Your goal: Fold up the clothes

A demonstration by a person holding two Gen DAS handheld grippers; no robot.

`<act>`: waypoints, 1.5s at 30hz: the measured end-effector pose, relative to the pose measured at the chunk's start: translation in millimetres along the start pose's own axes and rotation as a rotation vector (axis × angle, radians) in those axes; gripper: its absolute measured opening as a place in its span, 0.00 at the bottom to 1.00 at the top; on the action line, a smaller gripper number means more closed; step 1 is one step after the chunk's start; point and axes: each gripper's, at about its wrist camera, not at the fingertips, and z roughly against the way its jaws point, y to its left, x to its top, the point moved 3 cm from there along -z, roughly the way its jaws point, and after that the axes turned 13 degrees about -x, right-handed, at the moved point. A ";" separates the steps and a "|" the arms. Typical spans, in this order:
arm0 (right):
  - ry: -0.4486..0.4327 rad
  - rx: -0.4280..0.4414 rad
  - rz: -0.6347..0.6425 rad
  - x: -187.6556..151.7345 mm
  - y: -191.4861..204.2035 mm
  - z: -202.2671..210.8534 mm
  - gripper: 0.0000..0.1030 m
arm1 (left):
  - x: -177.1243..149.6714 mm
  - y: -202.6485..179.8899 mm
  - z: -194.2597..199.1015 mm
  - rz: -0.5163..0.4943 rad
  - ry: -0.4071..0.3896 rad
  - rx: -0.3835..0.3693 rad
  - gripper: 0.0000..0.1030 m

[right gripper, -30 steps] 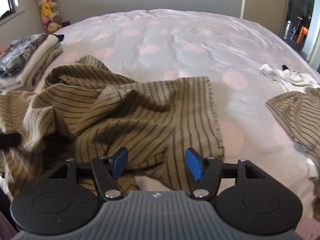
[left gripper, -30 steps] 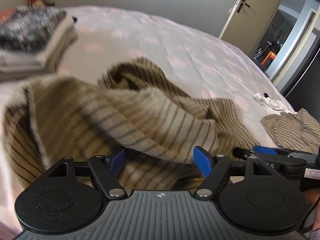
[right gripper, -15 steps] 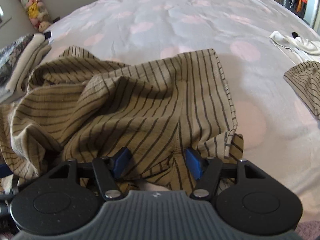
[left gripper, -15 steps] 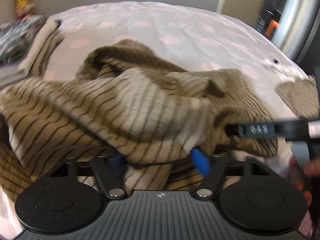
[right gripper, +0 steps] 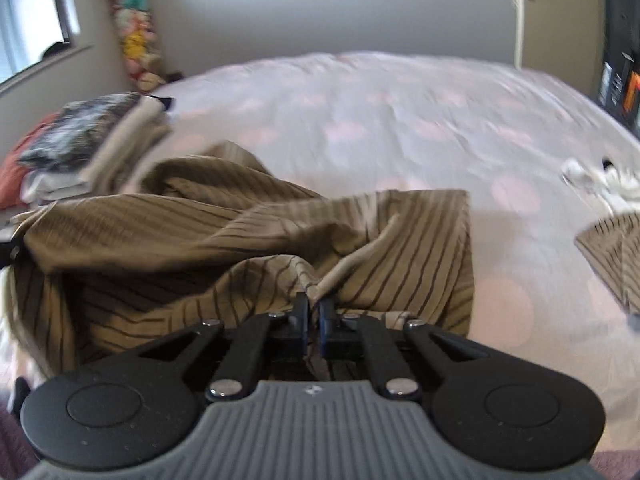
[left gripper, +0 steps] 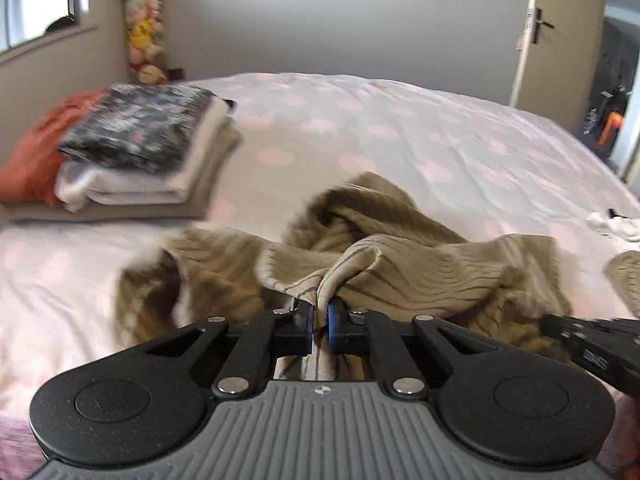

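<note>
A tan garment with dark stripes (left gripper: pixel 420 272) lies crumpled on the near part of the bed. My left gripper (left gripper: pixel 319 314) is closing, and its blue pads pinch a raised fold of this cloth. In the right wrist view the same striped garment (right gripper: pixel 180 232) spreads leftward, and my right gripper (right gripper: pixel 314 306) is closing with its pads pinching another bunched edge. The right gripper's body (left gripper: pixel 592 344) shows at the right edge of the left wrist view, close beside the left one.
The bed cover (left gripper: pixel 400 128) is pale with pink dots. A stack of folded clothes (left gripper: pixel 132 148) sits at the far left. A small white item (right gripper: pixel 600 178) and another striped piece (right gripper: pixel 612 256) lie at the right. Plush toys (left gripper: pixel 144 40) hang in the corner.
Both grippers have gone from wide open over the garment to closed on folds of it. Both views have tilted up, and the pinched cloth is bunched and raised at the pads.
</note>
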 end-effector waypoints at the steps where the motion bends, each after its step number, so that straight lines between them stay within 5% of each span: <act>1: 0.007 0.034 -0.018 -2.6 3.7 6.4 0.06 | 0.0 2.1 1.6 0.003 0.009 0.005 0.05; 7: 0.098 0.219 -0.058 -29.9 42.2 40.9 0.05 | -5.5 8.0 9.3 0.015 0.068 -0.038 0.09; 11: 0.144 0.329 0.022 -43.4 75.2 64.2 0.05 | -6.2 0.7 24.6 0.009 0.038 -0.083 0.50; 14: 0.168 0.393 0.083 -51.2 94.2 79.0 0.05 | -3.8 -9.8 34.6 -0.029 0.014 -0.088 0.59; 18: 0.201 0.303 0.154 -61.4 101.6 81.0 0.09 | -3.3 -19.3 38.8 -0.047 0.025 -0.124 0.64; 21: 0.199 0.261 0.118 -56.5 91.1 79.3 0.23 | -8.6 -23.8 35.1 -0.053 0.050 -0.148 0.64; 23: 0.166 0.222 0.091 -51.2 79.4 83.0 0.43 | -11.8 -26.9 32.0 -0.057 0.063 -0.159 0.64; 29: 0.067 0.053 0.062 -28.0 44.1 81.0 0.56 | -10.3 -41.1 18.8 -0.082 0.056 -0.200 0.72; 37: 0.070 -0.091 0.086 0.5 15.6 32.7 0.71 | -4.6 -60.8 -24.4 -0.156 0.120 -0.210 0.72; 45: 0.128 -0.138 0.149 21.2 14.0 -39.4 0.72 | -11.2 -43.6 -85.6 -0.138 0.241 -0.192 0.72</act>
